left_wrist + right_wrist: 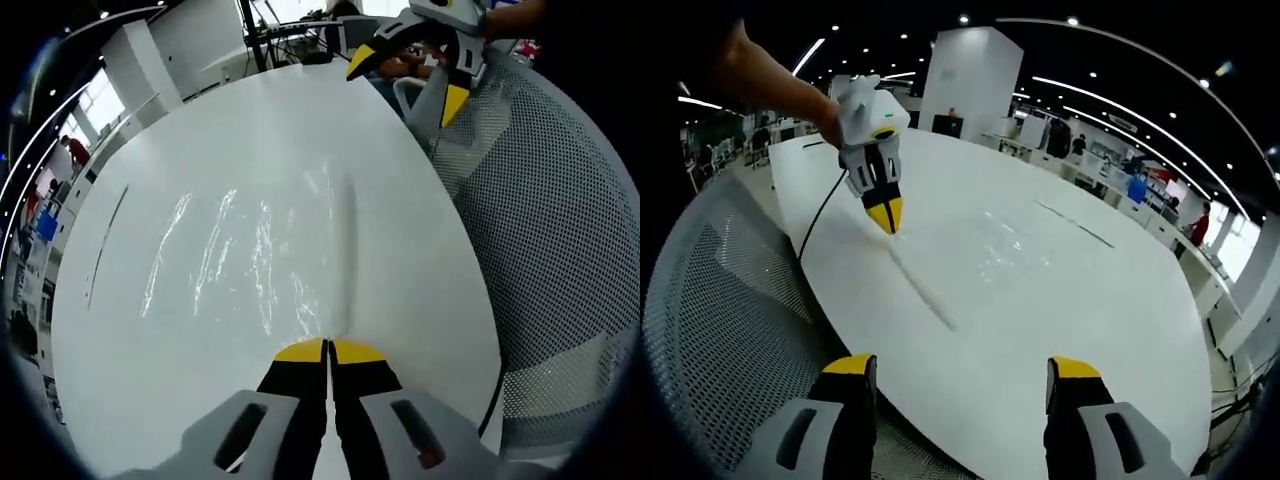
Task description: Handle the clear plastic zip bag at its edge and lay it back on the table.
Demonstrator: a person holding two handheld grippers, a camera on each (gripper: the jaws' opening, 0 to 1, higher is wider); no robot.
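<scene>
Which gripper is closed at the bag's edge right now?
The left gripper: its yellow tips meet at the near edge of the clear zip bag lying on the white table. The right gripper stands wide open, off the bag.

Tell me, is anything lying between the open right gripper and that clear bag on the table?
Nothing visible. The right gripper looks across bare white table to the zip bag, whose near edge the left gripper pinches.

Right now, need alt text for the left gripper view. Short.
The left gripper, yellow-tipped jaws closed, pinches the near edge of a clear plastic zip bag lying flat on a white table. The right gripper, jaws open, hangs above the table's far side, beside a grey mesh chair.
</scene>
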